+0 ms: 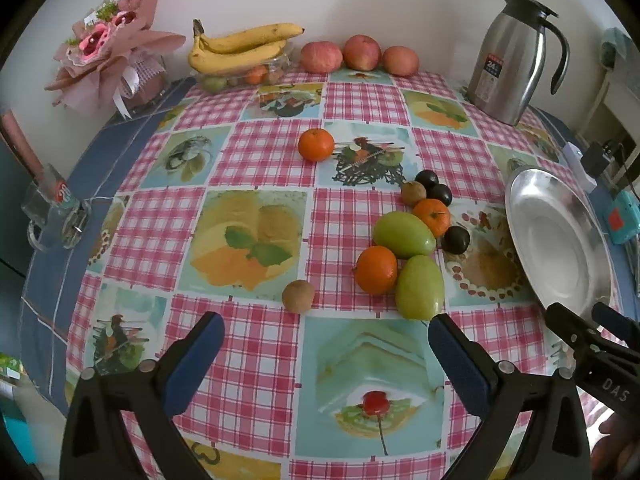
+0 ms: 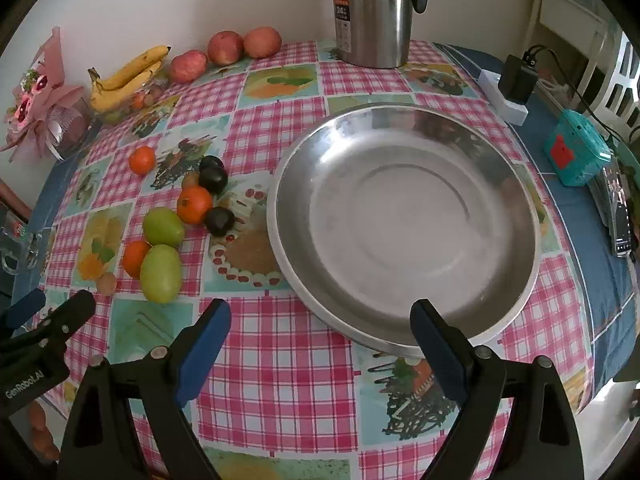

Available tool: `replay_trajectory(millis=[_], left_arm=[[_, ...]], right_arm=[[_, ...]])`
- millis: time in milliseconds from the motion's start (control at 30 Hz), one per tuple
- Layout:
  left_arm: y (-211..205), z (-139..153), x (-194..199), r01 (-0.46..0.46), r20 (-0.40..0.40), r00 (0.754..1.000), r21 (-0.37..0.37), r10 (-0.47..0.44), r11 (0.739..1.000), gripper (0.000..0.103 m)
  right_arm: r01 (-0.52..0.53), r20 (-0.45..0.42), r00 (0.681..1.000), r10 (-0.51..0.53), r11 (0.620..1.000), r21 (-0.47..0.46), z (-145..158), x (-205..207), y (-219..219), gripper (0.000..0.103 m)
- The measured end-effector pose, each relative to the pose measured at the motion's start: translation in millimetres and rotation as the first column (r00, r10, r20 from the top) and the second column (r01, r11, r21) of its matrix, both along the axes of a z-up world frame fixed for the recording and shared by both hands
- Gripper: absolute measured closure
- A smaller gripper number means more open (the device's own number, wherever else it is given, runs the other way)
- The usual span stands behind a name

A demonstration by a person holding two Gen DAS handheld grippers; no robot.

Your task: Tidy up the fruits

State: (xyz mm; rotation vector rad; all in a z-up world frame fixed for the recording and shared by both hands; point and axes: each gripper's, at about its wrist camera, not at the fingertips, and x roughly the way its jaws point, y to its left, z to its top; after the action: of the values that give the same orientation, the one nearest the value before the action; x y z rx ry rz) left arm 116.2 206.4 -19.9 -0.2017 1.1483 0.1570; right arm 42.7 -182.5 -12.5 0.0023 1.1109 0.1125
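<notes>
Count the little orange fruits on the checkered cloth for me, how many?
3. One orange fruit sits alone toward the bananas; a second is between the dark plums; a third touches the green fruits. More may hide in the container under the bananas.

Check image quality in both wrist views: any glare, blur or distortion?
Left wrist view: sharp, heavy fisheye bend, dark corners, soft light, faint sheen on the kettle. Right wrist view: same curvature, dull glare across the metal plate, fruit crisp.

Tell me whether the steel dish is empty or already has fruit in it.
Empty. The steel dish shows only bare metal inside; the green fruits, oranges and dark plums all lie on the tablecloth beside it.
</notes>
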Motion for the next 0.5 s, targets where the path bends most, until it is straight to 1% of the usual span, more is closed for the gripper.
replay_trajectory(millis=[67,100,133,167,233,267,300,333,367,400,433,467,500], left_arm=[[40.3,4.0,21.6,0.000,-0.013,1.000,-0.017,0.000,1.000,0.000],[21.0,12.2,15.1,-0.007,-0.011,1.000,-0.013,0.007,1.000,0.000],[5.1,16.4,-4.1,-0.008,-0.005,1.000,-0.010,0.008,1.000,0.000],[12.7,21.4,-4.7,-0.014,-0.006,1.000,-0.017,0.014,1.000,0.000],[-4.6,33.8,-13.6,-0.009,-0.006,1.000,-0.012,0.009,1.000,0.000],[11.2,29.6,-8.3,-0.002,-0.009,1.000,-0.014,0.002,1.000,0.000],[39.0,33.3,6.7,-0.002,-0.015,1.000,-0.021,0.001,1.000,0.000],[21.4,36.7,-7.9,-0.001,-0.014,1.000,-0.018,0.001,1.000,0.000],[36.0,38.6,0.4,-0.001,-0.018,1.000,-0.024,0.001,1.000,0.000],[41.6,44.0,6.2,-0.003,-0.023,1.000,-0.027,0.003,1.000,0.000],[24.5,35.9,-24.1,-0.011,-0.015,1.000,-0.026,0.011,1.000,0.000],[13.8,35.2,-29.9,-0.007,-0.016,1.000,-0.024,0.007,1.000,0.000],[26.1,38.4,-25.2,-0.008,-0.016,1.000,-0.028,0.008,1.000,0.000]], right_arm=[[-0.001,0.004,1.000,0.001,1.000,0.003,0.6,0.3,0.5,0.012],[-0.003,0.005,1.000,0.003,1.000,0.003,0.7,0.5,0.6,0.012],[-0.004,0.005,1.000,0.004,1.000,0.004,0.5,0.8,0.8,0.012],[-0.005,0.005,1.000,0.005,1.000,0.004,0.3,1.1,1.2,0.012],[-0.007,0.003,1.000,0.007,1.000,0.005,-0.1,1.1,1.3,0.012],[-0.008,0.002,1.000,0.008,1.000,0.005,-0.2,1.3,1.6,0.012],[-0.009,0.002,1.000,0.009,1.000,0.005,-0.2,1.5,1.9,0.012],[-0.009,0.001,1.000,0.009,1.000,0.006,-0.5,1.3,1.2,0.012],[-0.008,0.001,1.000,0.008,1.000,0.006,-0.5,1.1,1.5,0.012],[-0.008,0.000,1.000,0.008,1.000,0.007,-0.9,1.2,1.5,0.012],[-0.007,-0.001,1.000,0.007,1.000,0.007,-1.1,1.1,1.5,0.012],[-0.006,-0.002,1.000,0.006,1.000,0.007,-1.6,0.6,1.6,0.012],[-0.005,-0.003,1.000,0.005,1.000,0.007,-1.8,0.8,1.4,0.012]])
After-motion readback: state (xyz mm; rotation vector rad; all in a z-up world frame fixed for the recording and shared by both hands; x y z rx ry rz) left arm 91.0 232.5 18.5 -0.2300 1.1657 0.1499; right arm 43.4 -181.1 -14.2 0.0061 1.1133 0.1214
